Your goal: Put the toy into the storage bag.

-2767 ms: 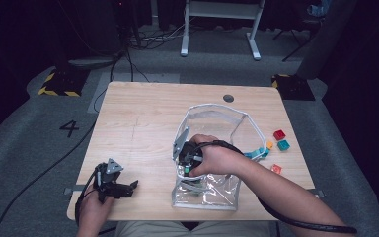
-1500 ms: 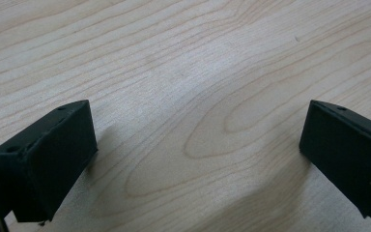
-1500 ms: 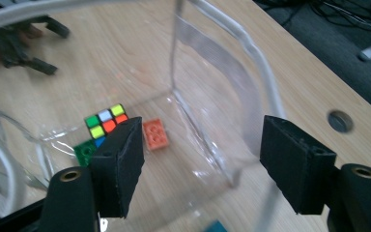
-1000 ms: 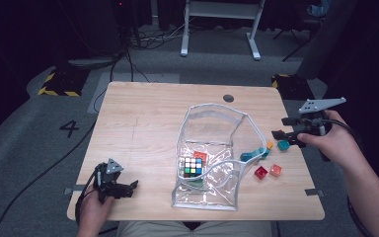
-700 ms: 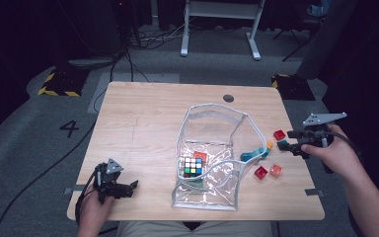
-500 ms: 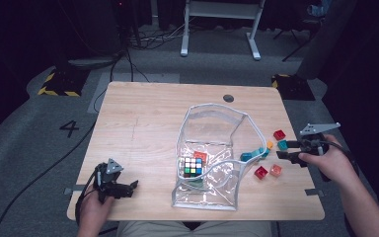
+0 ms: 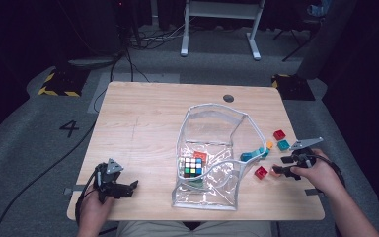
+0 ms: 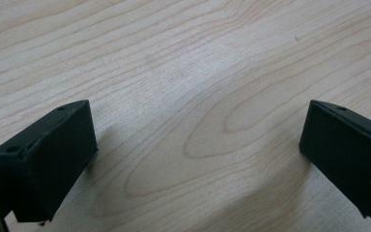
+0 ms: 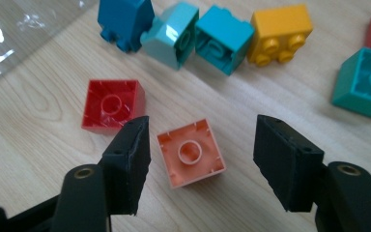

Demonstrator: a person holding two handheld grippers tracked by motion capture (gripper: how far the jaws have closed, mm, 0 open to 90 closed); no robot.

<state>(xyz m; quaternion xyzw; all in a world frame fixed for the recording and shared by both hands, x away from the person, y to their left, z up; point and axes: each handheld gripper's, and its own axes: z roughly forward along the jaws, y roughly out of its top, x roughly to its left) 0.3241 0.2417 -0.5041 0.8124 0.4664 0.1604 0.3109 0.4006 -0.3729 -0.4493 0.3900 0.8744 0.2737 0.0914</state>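
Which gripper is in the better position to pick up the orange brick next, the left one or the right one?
The right gripper. Its open jaws already stand on either side of the orange brick, beside the red brick. The left gripper rests open on bare table at the far side of the clear bag.

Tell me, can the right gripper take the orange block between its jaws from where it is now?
Probably yes. The right gripper is open, with the orange block lying between its jaws and a gap on each side. The red block lies close to one jaw but is not between them.
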